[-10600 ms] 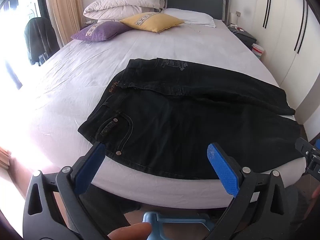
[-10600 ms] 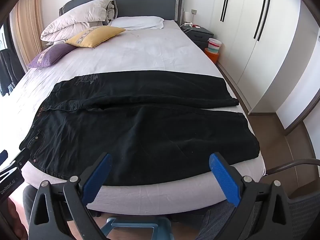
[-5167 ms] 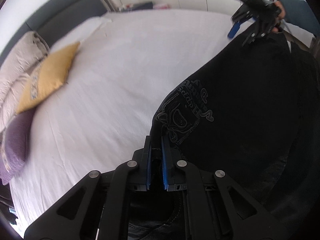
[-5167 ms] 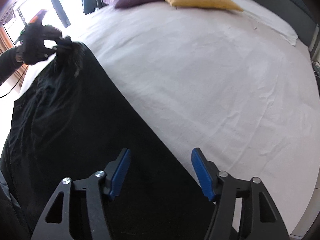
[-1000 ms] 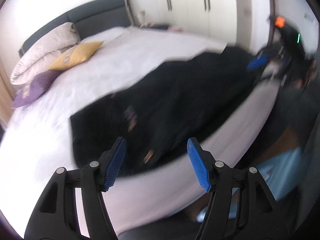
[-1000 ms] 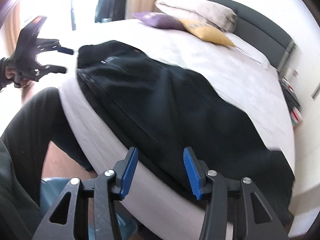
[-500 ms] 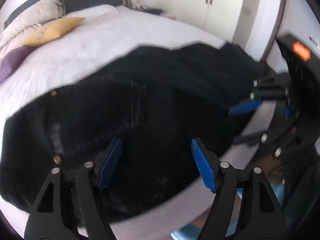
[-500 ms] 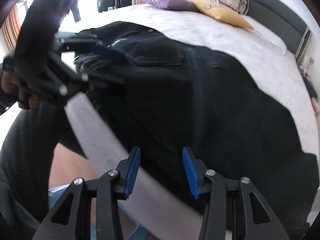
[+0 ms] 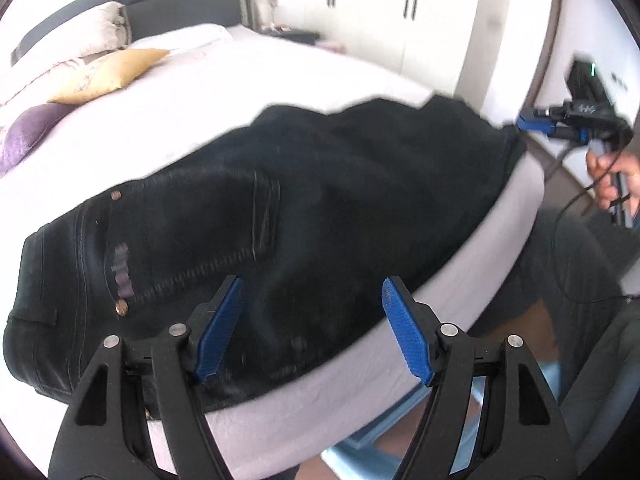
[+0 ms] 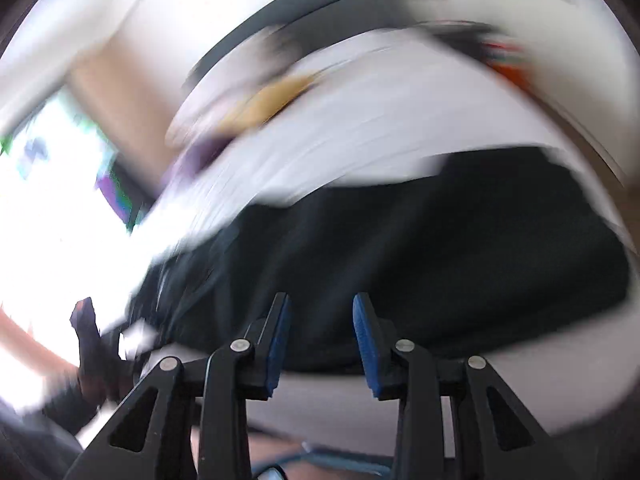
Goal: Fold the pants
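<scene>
Black jeans [image 9: 304, 200] lie folded lengthwise along the near edge of the white bed [image 9: 280, 76], waistband at the left, legs running right. My left gripper [image 9: 312, 320] is open and empty just above the seat of the jeans. My right gripper [image 9: 560, 126] shows at the far right by the leg ends, held in a hand. In the right wrist view, heavily blurred, the right gripper [image 10: 320, 336] is open and empty in front of the jeans [image 10: 420, 248].
A yellow cushion [image 9: 112, 74], a purple cushion [image 9: 28, 136] and a folded duvet [image 9: 72, 36] lie by the grey headboard. White wardrobes [image 9: 400, 4] stand right of the bed. The person's legs [image 9: 568, 280] are by the bed's edge.
The right gripper has swung away from the middle of the jeans to the leg end. The left gripper stays open over the seat of the jeans.
</scene>
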